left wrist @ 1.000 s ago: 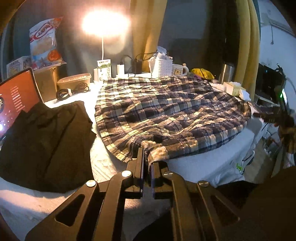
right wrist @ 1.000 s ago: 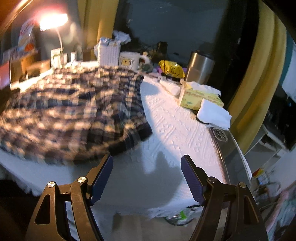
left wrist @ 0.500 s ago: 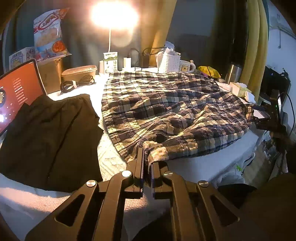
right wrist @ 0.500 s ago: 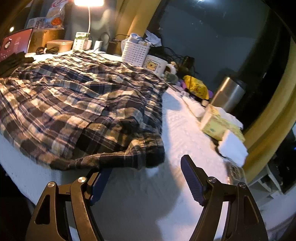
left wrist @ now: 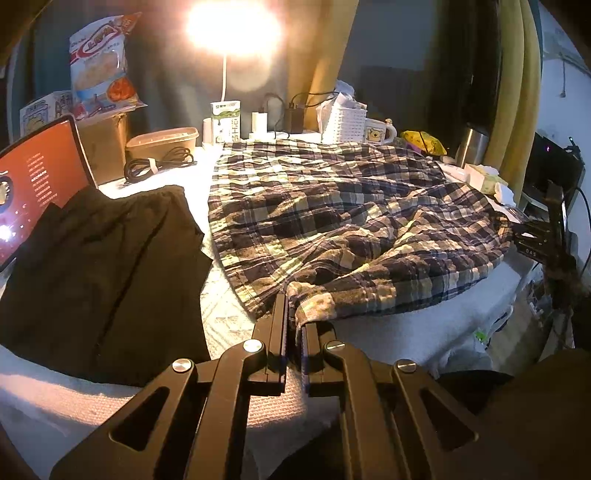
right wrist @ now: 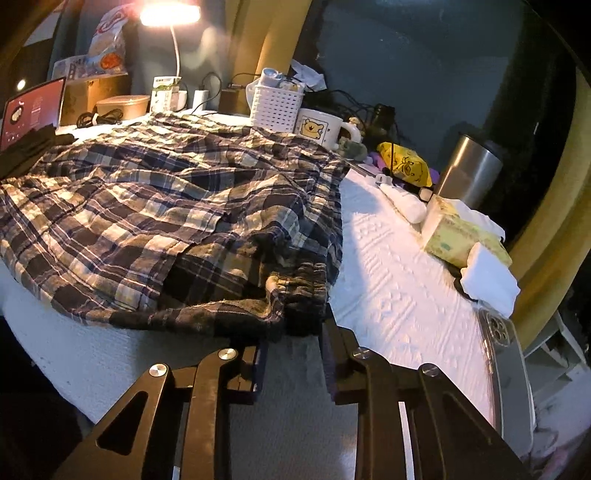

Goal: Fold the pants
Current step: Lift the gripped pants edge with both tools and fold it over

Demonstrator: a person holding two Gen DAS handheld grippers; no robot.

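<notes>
Plaid pants (left wrist: 332, 218) lie spread and rumpled on a white-covered table (left wrist: 229, 314). My left gripper (left wrist: 293, 317) is shut on a near corner of the pants at the table's front edge. In the right wrist view the pants (right wrist: 166, 206) fill the left half, and their elastic waistband corner (right wrist: 295, 291) lies at the tips of my right gripper (right wrist: 293, 332). The right jaws stand partly apart on either side of that corner, and I cannot see whether they pinch it. The right gripper also shows at the far right of the left wrist view (left wrist: 535, 236).
A dark garment (left wrist: 99, 273) lies left of the pants by a lit laptop (left wrist: 33, 184). At the back stand a lamp (left wrist: 232, 26), white basket (right wrist: 277, 103), mug (right wrist: 321, 127) and food container (left wrist: 162, 142). A steel tumbler (right wrist: 469, 170), tissue box (right wrist: 454, 236) and phone (right wrist: 506, 354) sit right.
My right gripper has moved in to the waistband corner and its jaws have narrowed. My left gripper keeps its hold; the view has shifted slightly.
</notes>
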